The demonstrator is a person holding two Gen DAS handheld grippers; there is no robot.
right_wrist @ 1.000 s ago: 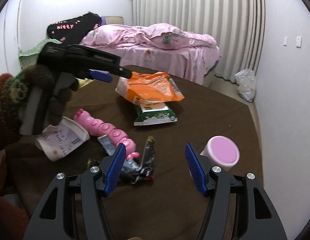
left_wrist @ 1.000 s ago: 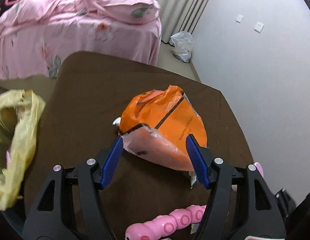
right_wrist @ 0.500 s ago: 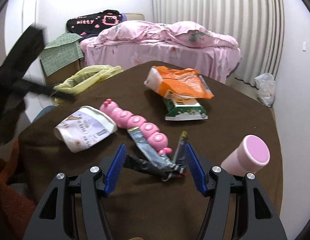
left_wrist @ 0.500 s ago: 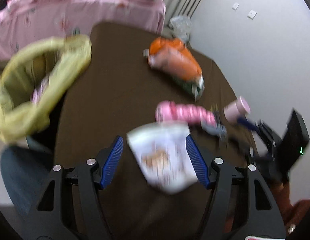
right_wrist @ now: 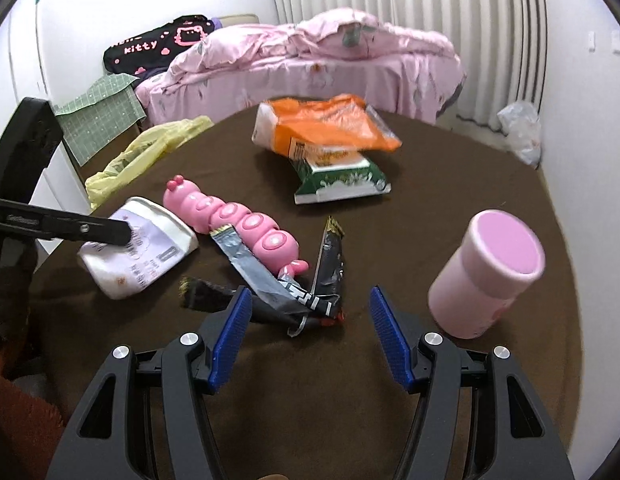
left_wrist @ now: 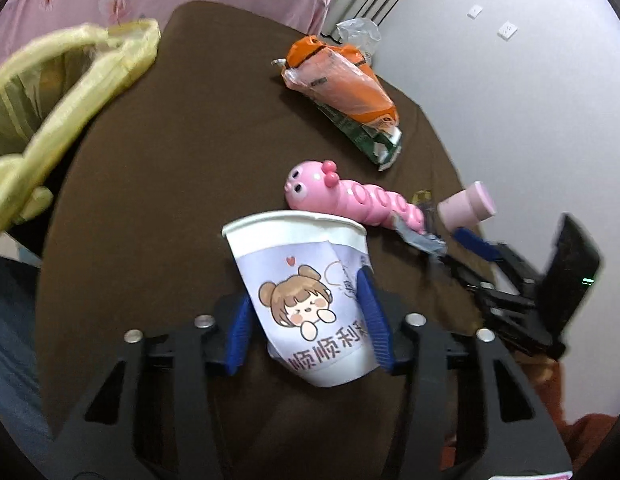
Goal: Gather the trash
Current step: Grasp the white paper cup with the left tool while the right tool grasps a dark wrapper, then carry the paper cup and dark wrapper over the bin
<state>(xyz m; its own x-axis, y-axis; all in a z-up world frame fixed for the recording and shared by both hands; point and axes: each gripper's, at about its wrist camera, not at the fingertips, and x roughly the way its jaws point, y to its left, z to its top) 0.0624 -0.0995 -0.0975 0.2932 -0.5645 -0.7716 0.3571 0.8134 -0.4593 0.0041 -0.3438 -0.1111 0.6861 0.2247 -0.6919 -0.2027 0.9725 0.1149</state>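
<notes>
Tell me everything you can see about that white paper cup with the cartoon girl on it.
The white paper cup lies on its side on the brown tablecloth, its open mouth squashed out of round. A pale lilac label carries a cartoon girl, a small heart and Chinese lettering. The left gripper is closing on it, blue pads at both sides. The pink caterpillar toy lies beside its rim.

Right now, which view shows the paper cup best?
The left wrist view: the paper cup fills the centre between the closing jaws of the left gripper, print and rim clear. The right wrist view shows it small, squashed, partly hidden by that gripper.
</notes>
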